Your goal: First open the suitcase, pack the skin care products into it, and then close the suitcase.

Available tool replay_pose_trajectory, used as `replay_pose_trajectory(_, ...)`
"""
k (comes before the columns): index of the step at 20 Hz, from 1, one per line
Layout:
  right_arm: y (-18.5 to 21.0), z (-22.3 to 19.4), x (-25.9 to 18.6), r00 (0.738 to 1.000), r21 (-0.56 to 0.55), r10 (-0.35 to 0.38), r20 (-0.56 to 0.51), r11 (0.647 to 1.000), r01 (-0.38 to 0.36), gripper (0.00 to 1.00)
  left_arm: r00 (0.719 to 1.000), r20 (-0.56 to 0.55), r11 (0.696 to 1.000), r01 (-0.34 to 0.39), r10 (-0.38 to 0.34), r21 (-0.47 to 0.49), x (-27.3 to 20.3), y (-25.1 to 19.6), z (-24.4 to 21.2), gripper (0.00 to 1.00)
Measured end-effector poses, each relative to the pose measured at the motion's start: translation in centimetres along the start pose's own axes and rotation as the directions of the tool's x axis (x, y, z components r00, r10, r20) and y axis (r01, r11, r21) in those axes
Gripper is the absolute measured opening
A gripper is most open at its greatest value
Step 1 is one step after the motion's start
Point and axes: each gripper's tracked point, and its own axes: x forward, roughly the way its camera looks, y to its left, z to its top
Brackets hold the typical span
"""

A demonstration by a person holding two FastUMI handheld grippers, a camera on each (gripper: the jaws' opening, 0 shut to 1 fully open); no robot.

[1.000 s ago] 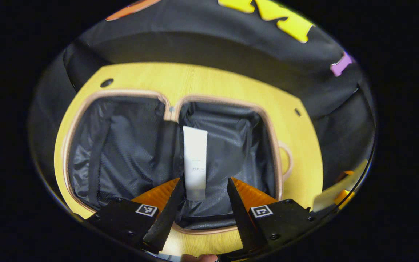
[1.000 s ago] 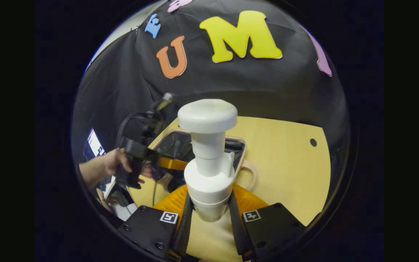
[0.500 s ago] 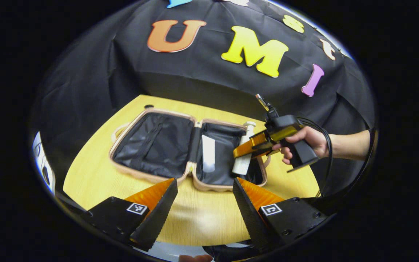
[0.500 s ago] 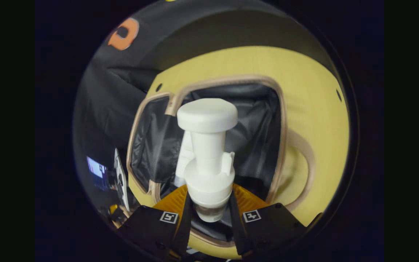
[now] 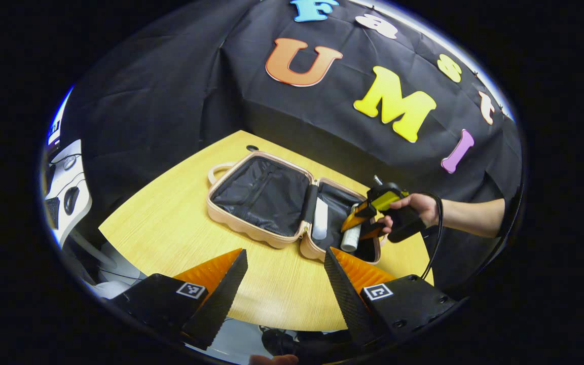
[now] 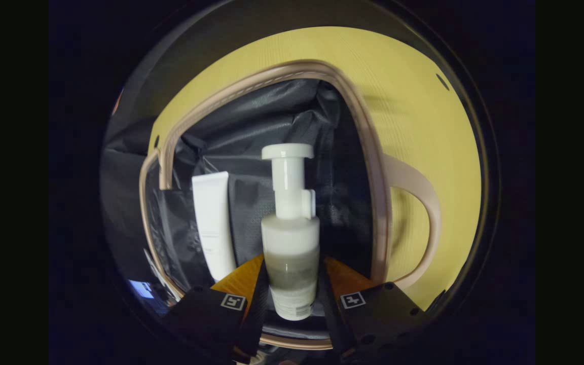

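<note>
The beige suitcase (image 5: 244,227) lies open on the wooden table (image 5: 170,218), its black lining showing. A white tube (image 5: 320,223) rests in its right half. In the left gripper view, a hand (image 5: 416,205) holds my right gripper (image 5: 355,230) low over that half, with the white pump bottle (image 5: 350,242) in it. The right gripper view looks down into the suitcase (image 6: 368,152): my right gripper (image 6: 293,259) is shut on the pump bottle (image 6: 291,228), which sits beside the tube (image 6: 213,223). My left gripper (image 5: 286,253) hangs open above the table's near edge, apart from the case.
The suitcase handle (image 6: 424,192) sticks out over the table (image 6: 424,111) on the right. White equipment (image 5: 66,192) stands off the table's left side. A cable (image 5: 436,238) hangs from the right gripper. Bare wood lies left of and in front of the case.
My left gripper pulled back and up from over the tube, still open. My right gripper carried the pump bottle over the case and lowered it into the right half beside the tube.
</note>
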Motion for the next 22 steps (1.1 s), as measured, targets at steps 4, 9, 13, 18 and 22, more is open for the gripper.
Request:
replay_pose_trajectory(4, 0.9, -0.5, -1.0, 1.000, 0.001, 0.022, 0.021, 1.000, -0.023, 0.55, 0.999, 0.012, 0.999, -0.039, 0.039, -0.031, 0.2, 1.5, 0.7, 0.97)
replay_pose_trajectory(9, 1.2, -1.3, -5.6, 0.986, -0.034, 0.099, 0.131, 0.995, -0.095, 0.75, 0.993, 0.108, 0.998, -0.033, 0.039, -0.060, 1.5, 4.2, 3.6, 0.97)
replay_pose_trajectory(13, 1.1, -4.3, -12.2, 0.931, -0.154, 0.271, 0.242, 0.959, -0.239, 0.73, 0.981, 0.191, 0.987, 0.066, -0.037, -0.147, 4.1, 6.0, 6.7, 0.97)
replay_pose_trajectory(18, 1.6, -7.9, -22.2, 0.741, -0.531, 0.503, 0.444, 0.814, -0.236, 0.77, 0.950, 0.272, 0.914, 0.241, -0.153, -0.328, 11.8, 11.2, 9.7, 0.96)
replay_pose_trajectory(22, 0.8, -11.7, -27.5, 0.676, -0.600, 0.571, 0.465, 0.765, -0.234, 0.77, 0.966, 0.202, 0.857, 0.238, -0.160, -0.457, 17.8, 15.7, 9.5, 0.96)
